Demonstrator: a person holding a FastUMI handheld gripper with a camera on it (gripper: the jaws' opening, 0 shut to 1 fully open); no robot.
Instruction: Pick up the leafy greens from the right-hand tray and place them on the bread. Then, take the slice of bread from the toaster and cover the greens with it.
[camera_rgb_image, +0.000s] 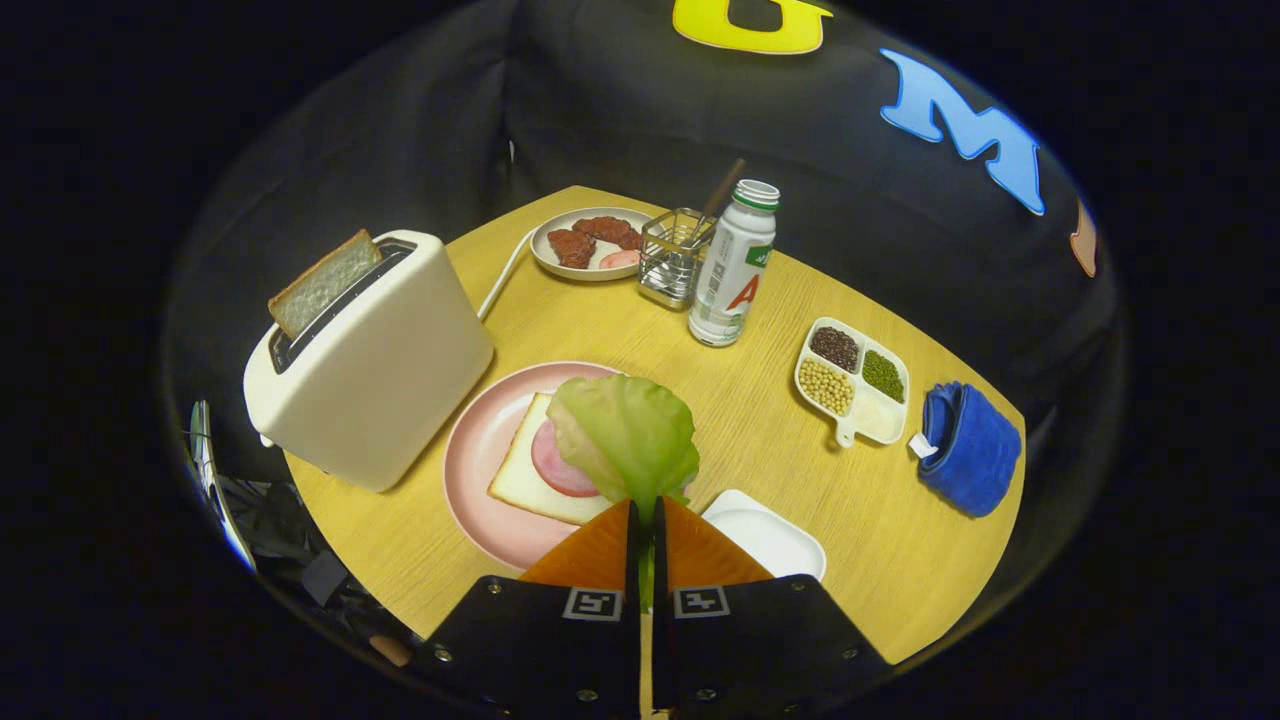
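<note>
Pinching the stem of a pale green lettuce leaf (625, 435) between both fingers, the gripper (646, 510) holds it above a white bread slice (520, 480) topped with a round pink ham slice (555, 468) on a round pink plate (475, 450) near the wooden table's (760, 420) front edge. Beside the fingers sits a white rectangular tray (770, 535). By the table's left edge, a cream toaster (375, 360) holds a second bread slice (322, 282).
</note>
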